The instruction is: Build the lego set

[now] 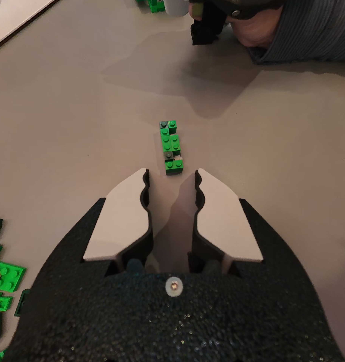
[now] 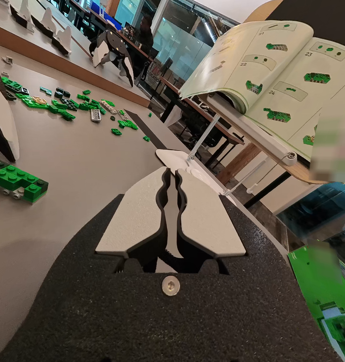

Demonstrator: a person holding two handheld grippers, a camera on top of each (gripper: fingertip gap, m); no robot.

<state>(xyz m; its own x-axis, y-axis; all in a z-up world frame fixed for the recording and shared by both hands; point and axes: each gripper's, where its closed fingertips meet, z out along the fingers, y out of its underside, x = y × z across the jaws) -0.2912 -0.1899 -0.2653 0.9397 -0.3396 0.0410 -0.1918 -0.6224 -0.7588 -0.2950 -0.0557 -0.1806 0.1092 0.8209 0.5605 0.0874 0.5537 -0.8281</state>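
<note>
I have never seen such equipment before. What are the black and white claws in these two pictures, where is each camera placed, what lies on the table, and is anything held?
The claws are two hand-held grippers; a person carries one in each hand, and each has a camera looking forward along its fingers.

The left wrist view looks down on the grey table. The left gripper is open and holds nothing; a small green lego assembly lies just ahead of it.

The right wrist view looks across the table. The right gripper is nearly closed, with only a thin gap, and holds nothing. Loose lego pieces lie scattered, and an open instruction booklet rests on a stand.
</note>
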